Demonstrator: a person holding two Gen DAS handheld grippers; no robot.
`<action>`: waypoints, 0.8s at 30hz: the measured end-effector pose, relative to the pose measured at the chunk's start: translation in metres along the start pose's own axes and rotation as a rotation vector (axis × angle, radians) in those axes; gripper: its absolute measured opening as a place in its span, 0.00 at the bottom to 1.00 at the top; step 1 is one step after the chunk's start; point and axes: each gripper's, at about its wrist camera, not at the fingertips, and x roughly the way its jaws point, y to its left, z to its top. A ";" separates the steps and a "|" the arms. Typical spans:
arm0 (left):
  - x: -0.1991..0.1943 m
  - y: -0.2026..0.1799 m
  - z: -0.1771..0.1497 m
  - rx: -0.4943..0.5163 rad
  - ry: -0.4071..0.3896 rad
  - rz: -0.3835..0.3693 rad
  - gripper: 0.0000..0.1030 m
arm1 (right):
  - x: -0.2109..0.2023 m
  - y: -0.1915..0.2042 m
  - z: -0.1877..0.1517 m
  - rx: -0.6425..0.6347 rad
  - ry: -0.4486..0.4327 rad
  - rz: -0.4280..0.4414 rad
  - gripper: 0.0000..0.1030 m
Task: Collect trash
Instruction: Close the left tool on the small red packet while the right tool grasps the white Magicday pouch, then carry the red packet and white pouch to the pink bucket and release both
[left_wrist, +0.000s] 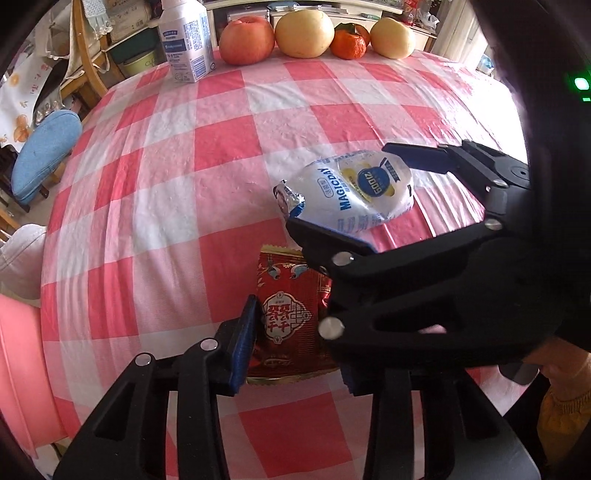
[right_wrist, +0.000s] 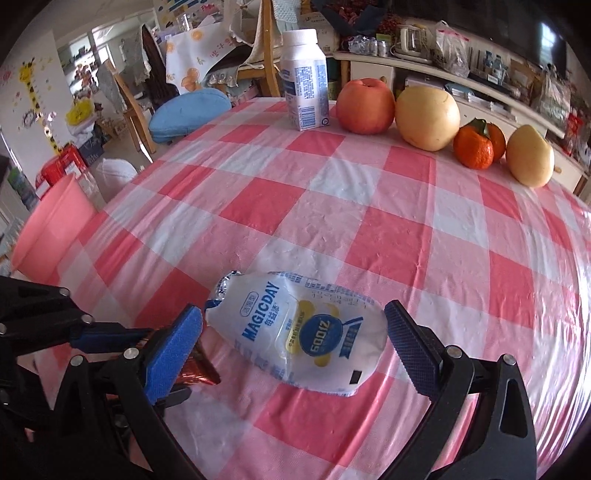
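Observation:
A red snack wrapper (left_wrist: 291, 314) lies on the checked tablecloth, between the fingers of my left gripper (left_wrist: 295, 332); the jaws stand open around it, the right finger hidden behind the other gripper. A white MAGICDAY wrapper (left_wrist: 351, 192) lies just beyond. In the right wrist view this white wrapper (right_wrist: 303, 332) lies between the wide-open fingers of my right gripper (right_wrist: 295, 347), apart from both pads. A corner of the red wrapper (right_wrist: 199, 369) shows by the left pad.
A white milk carton (right_wrist: 304, 92), an apple (right_wrist: 365, 105), two pears (right_wrist: 426, 118) and tangerines (right_wrist: 474, 147) stand along the table's far edge. A pink bin (right_wrist: 51, 229) stands off the table's left side. A chair with a blue cushion (right_wrist: 188, 110) is behind.

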 end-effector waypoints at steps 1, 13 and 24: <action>0.000 0.001 -0.001 -0.002 0.001 0.003 0.39 | 0.002 0.000 0.000 -0.004 0.002 0.000 0.96; -0.011 0.026 -0.001 -0.084 -0.031 0.056 0.38 | 0.009 -0.002 0.003 -0.017 0.001 -0.030 0.96; -0.024 0.041 0.000 -0.151 -0.075 0.062 0.39 | 0.001 -0.013 0.000 0.033 -0.023 -0.021 0.95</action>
